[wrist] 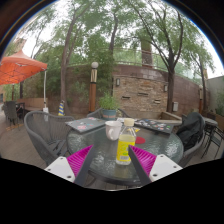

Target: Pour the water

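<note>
The tool is released, its two pink-padded fingers spread wide with nothing pressed between them. Just ahead of it, centred in the gap between the fingers but with clear space at either side, a bottle of yellowish liquid stands upright on a round glass worktop. Touching or just beside the bottle, on its left, stands a pale cup, likely the vessel to fill. The bottle looks like thin clear plastic with a light cap: probably light, slightly squashy and smooth, so the best hold is around its middle, firm but not crushing. Its cap appears on. Beyond the worktop are metal mesh chairs, a stone wall, trees and an orange parasol.
</note>
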### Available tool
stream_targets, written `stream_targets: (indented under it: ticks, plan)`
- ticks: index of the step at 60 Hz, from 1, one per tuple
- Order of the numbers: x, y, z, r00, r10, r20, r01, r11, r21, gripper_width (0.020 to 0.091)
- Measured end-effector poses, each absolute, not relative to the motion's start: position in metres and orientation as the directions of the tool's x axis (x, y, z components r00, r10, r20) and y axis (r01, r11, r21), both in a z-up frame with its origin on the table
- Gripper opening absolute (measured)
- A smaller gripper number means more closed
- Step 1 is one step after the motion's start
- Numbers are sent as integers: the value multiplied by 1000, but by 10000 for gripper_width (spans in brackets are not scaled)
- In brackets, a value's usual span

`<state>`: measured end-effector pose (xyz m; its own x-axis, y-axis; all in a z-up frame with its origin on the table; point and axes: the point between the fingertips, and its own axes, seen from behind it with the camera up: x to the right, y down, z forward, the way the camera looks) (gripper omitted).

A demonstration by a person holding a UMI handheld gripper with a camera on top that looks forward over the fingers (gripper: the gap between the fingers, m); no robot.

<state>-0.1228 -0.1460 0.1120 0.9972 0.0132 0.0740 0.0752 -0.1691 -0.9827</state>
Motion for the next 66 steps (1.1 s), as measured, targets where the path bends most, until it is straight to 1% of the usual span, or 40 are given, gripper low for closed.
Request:
stream_targets:
  ticks: [2,3,9,22,25,27,28,29,30,31,35,37,39,40,42,43,45,46,48,51,54,57,58,61,63,66]
  plan:
    - [-108,-140,114,995,-14,97,93,-169,-981,801]
    - [-107,-126,108,994,-29,108,101,-166,-981,800]
    - [-81,-90,99,986,-105,132,114,-161,-980,802]
    - [-66,-30,75,988,-131,77,53,-180,-982,792]
    - [-66,-18,76,990,-126,58,36,-169,-985,787]
    - [-66,-7,76,992,-118,35,16,-160,-987,758]
    - [-67,-5,76,994,-110,21,4,-159,-987,723]
    - [-69,-2,76,995,-103,6,-10,-156,-988,641]
    - [-72,-7,77,995,-98,-16,-31,-159,-987,525]
    - [-72,-7,76,995,-98,-33,-49,-158,-986,466]
    - [-67,-9,78,990,-121,-77,-92,-125,-988,465]
    - [-70,-5,77,989,-121,-81,-95,-114,-989,445]
    - [-72,-5,78,991,-108,-75,-87,-110,-990,441]
    - [-72,-5,78,993,-101,-69,-80,-108,-991,418]
    - [-75,-8,77,994,-86,-62,-72,-115,-991,417]
    - [-77,-8,77,995,-76,-58,-66,-117,-991,388]
    - [-74,-11,79,997,-54,-50,-57,-130,-990,387]
    - [-75,-12,81,998,-50,-35,-42,-133,-990,388]
    - [-72,-10,86,999,-36,-8,-13,-133,-991,359]
    - [-57,2,96,998,-42,51,46,-110,-993,359]
    - [-38,15,116,984,-61,167,161,-95,-982,360]
    - [-16,34,145,946,-71,318,312,-84,-946,358]
    - [-20,46,147,920,-90,381,374,-80,-924,358]
    - [-7,68,177,806,-116,580,575,-76,-815,356]
    - [3,83,201,696,-120,707,705,-68,-706,357]
    - [-4,111,219,479,-136,867,869,-70,-490,356]
